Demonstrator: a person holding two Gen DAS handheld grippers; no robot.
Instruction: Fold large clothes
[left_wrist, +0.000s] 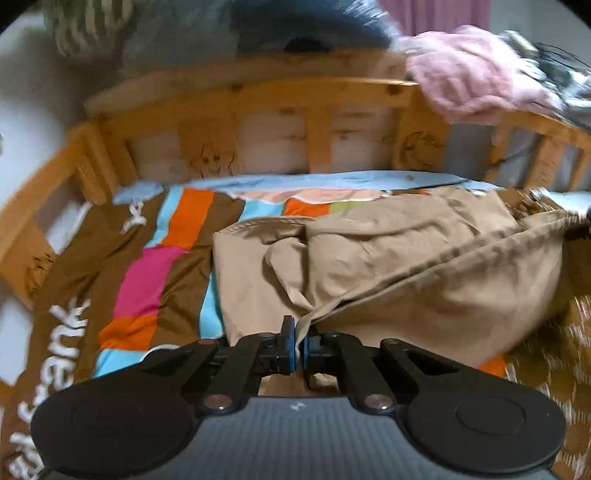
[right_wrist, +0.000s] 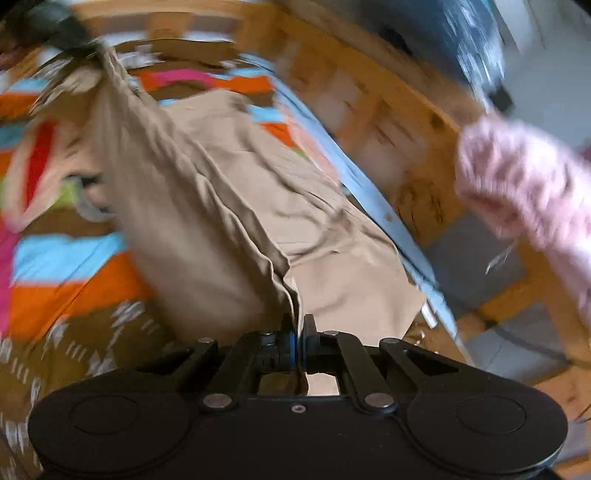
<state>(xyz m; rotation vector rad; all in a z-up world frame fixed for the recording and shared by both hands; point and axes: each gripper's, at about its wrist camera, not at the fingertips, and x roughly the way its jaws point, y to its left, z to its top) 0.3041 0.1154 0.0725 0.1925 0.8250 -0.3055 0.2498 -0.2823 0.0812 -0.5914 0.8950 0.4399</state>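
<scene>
A large tan garment (left_wrist: 388, 266) lies on a brown bedspread with bright stripes (left_wrist: 147, 266). Its near edge is lifted into a taut hem between both grippers. My left gripper (left_wrist: 300, 334) is shut on one end of that hem. In the right wrist view, my right gripper (right_wrist: 298, 328) is shut on the other end of the tan garment (right_wrist: 229, 206), which hangs from it in a fold. The other gripper shows as a dark blur at the far end of the hem (right_wrist: 62, 26). Both views are motion-blurred.
A wooden bed rail (left_wrist: 258, 92) runs along the far side of the bed. A pink fluffy cloth (left_wrist: 472, 70) hangs over it, also in the right wrist view (right_wrist: 524, 184). A light blue sheet edge (left_wrist: 332, 181) lies below the rail.
</scene>
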